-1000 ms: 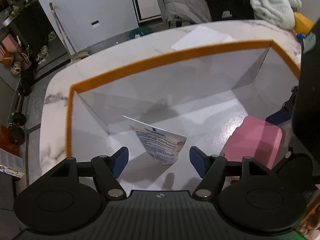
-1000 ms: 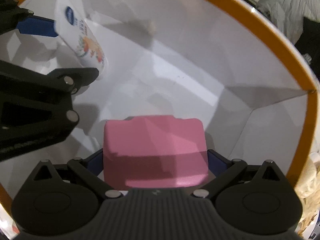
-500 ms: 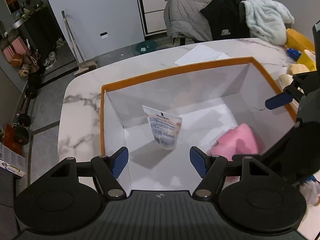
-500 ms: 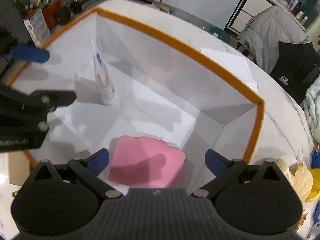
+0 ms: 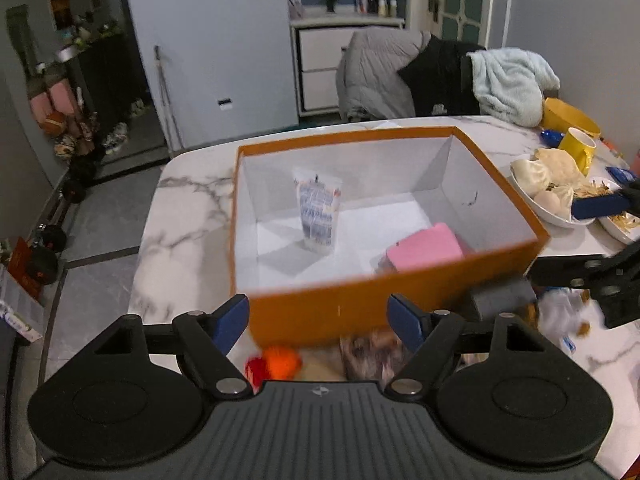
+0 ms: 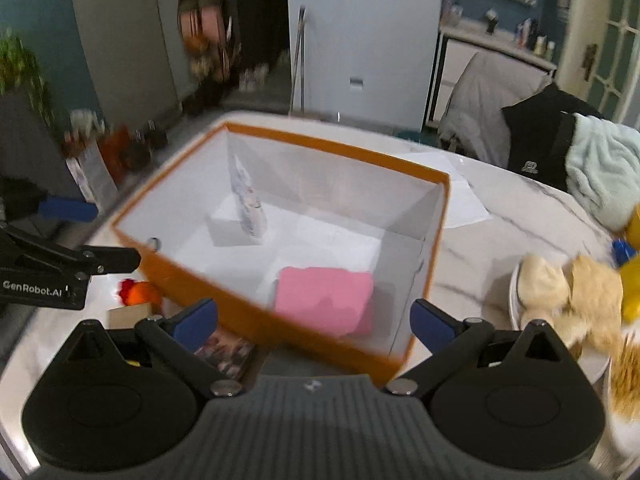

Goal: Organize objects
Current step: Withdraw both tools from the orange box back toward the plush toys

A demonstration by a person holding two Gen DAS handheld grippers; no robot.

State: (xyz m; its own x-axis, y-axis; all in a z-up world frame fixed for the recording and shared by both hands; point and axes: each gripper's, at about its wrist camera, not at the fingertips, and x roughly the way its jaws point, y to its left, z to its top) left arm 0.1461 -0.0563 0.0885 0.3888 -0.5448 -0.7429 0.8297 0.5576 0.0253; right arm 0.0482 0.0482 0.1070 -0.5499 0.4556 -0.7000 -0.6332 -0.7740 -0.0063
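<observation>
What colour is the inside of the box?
White inside the box, orange outside and along the rim; the left wrist view shows it best.

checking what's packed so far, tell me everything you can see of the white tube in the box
The white tube is a soft squeeze tube with blue print and a small orange-red mark on its face. It stands upright on its narrow end, the wide flat crimped end up, on the white floor of the orange box, toward the left rear. Seen edge-on from the right wrist it looks thin and tilts a little. Nothing grips it; the pink block lies apart from it.
</observation>
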